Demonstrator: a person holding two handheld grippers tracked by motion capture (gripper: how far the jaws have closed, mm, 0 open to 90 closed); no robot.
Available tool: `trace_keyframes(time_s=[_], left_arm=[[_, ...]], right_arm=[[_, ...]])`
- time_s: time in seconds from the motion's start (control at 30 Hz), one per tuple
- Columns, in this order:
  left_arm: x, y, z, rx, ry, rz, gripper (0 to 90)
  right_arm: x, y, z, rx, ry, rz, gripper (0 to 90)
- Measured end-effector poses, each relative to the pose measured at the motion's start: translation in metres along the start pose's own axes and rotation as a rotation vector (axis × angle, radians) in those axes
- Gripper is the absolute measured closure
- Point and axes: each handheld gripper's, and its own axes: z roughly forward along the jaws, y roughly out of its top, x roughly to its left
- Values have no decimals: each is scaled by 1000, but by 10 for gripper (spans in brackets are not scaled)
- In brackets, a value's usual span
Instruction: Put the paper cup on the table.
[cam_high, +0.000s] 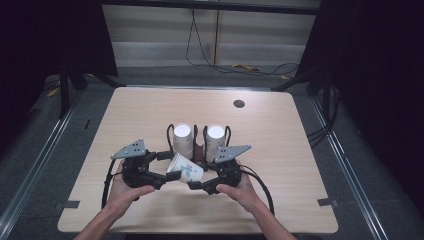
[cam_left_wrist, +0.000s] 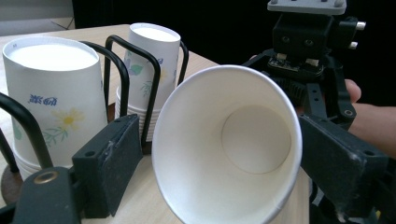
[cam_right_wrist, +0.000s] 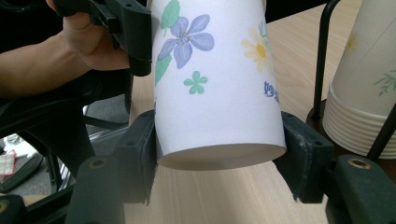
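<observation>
Both grippers clamp one paper cup (cam_high: 186, 169): left gripper (cam_high: 167, 176) at its rim, right gripper (cam_high: 192, 184) at its base. Squeeze lightly so you avoid crushing it.

My light wood counter (cam_high: 280, 130) sits on grey floor (cam_high: 345, 165); round grommet (cam_high: 239, 104) near its far edge; pale wall panels (cam_high: 210, 35) behind, black cables (cam_high: 200, 55) trailing down; dark curtains (cam_high: 380, 60) both sides.

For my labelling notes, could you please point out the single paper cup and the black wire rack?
paper cup (cam_high: 186, 168), high view, its flowered side wall.
black wire rack (cam_left_wrist: 122, 70), left gripper view, an upright wire loop.
</observation>
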Motion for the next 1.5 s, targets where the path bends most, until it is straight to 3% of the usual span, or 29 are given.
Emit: trace_keyframes(time_s=[0.5,0.6,0.87,0.93,1.2,1.5], left_arm=[[0,-7,11,33,-25,-17,77],[-1,-9,13,33,-43,-32,96],[-4,-12,20,51,-60,-23,136],[-6,-12,20,49,-51,-12,135],[-5,-9,14,32,-78,-9,163],[-2,-10,14,19,-105,-35,182]], right_arm=[[2,-2,-2,-8,13,-19,372],[2,-2,-2,-9,14,-19,372],[3,-2,0,3,18,-30,371],[3,-3,0,5,15,-35,371],[4,-2,2,5,31,-52,371],[4,-2,2,14,39,-63,369]])
